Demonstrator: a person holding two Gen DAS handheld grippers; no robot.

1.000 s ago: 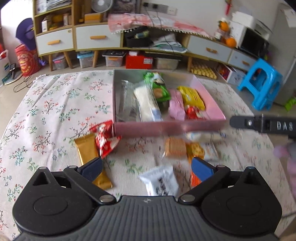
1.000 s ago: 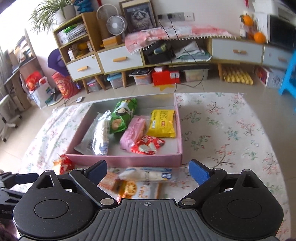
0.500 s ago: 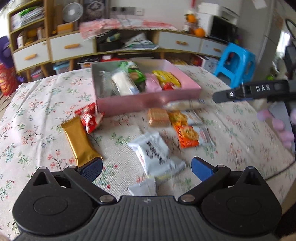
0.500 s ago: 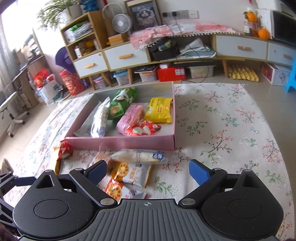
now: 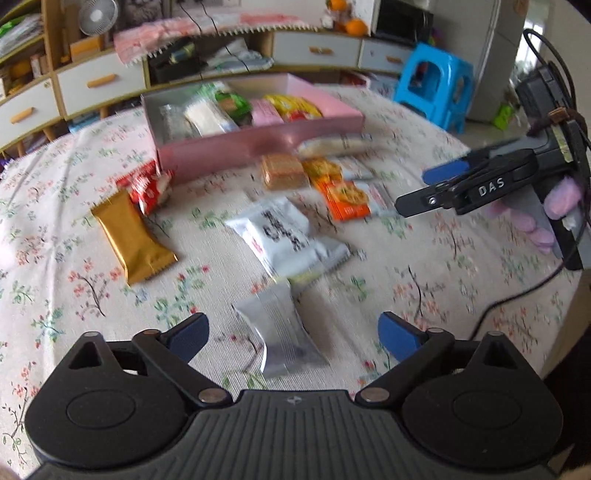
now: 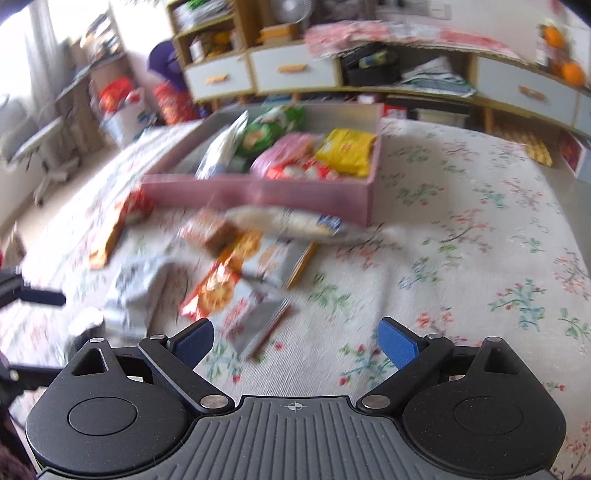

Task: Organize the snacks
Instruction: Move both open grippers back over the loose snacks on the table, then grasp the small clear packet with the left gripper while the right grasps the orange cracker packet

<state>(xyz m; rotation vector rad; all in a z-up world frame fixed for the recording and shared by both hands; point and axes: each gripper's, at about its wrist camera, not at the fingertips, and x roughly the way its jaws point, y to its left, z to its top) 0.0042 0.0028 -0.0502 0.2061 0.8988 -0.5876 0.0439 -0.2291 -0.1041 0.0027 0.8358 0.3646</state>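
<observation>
Now | left gripper (image 5: 291,332) closing, silver packet (image 5: 280,328) between its untouching fingers, well short of pink box (image 5: 258,144) | right gripper (image 6: 295,341) open, empty; bare cloth right of box

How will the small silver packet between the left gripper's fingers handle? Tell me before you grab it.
The silver packet looks puffy and crinkled, so probably light and squashy. Its glossy foil may slip. The left gripper is closing around it, not yet touching.

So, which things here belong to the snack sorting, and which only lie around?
For the job: pink rectangular cardboard box; gold foil bar; white printed packet; small silver foil packet; orange cracker packet.

Lying about: blue plastic stool; oranges; white desk fan.
</observation>
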